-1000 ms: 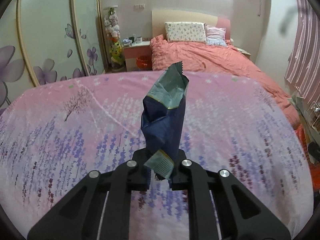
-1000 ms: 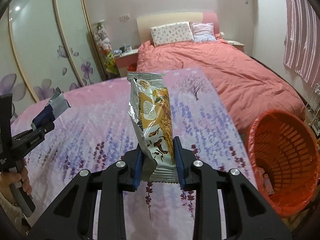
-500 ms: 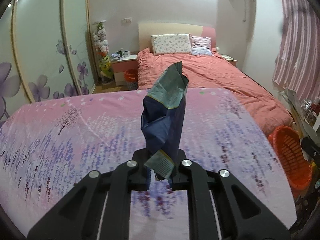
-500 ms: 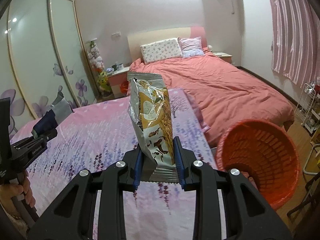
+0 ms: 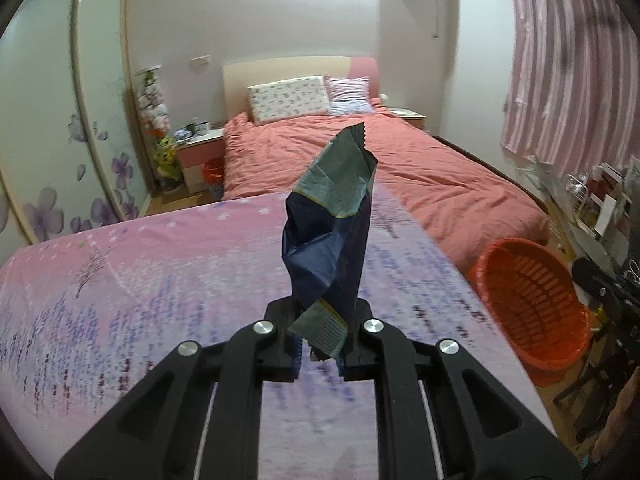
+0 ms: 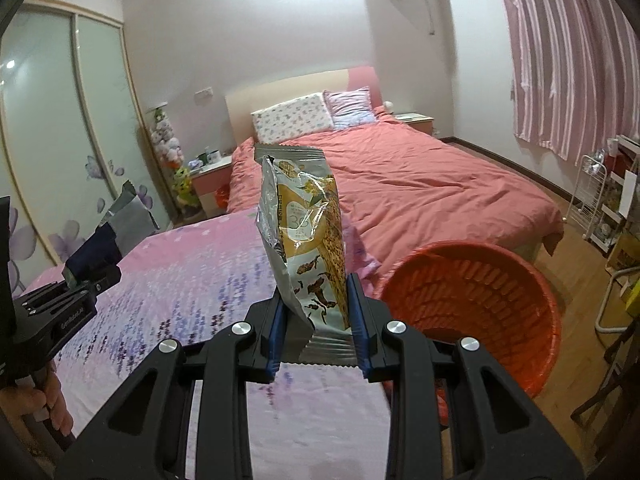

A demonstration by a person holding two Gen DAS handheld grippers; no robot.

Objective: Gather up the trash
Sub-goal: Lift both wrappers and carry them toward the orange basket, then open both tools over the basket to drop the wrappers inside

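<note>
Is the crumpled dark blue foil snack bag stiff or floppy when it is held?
The crumpled dark blue foil snack bag stands upright from the left tool, so probably fairly stiff. Its creases suggest thin, light foil. The shiny surface may be slippery.

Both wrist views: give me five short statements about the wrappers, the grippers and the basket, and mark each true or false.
1. The left gripper is shut on a dark blue wrapper. True.
2. The right gripper is open and holds nothing. False: it is shut on a silver and yellow snack wrapper.
3. The orange basket stands on the floor beside the pink flowered bed cover. True.
4. The silver and yellow snack wrapper already lies inside the orange basket. False: it stands upright between the right gripper's fingers, above the cover.
5. The orange basket lies tipped over on the red bed. False: it is upright on the floor.
</note>
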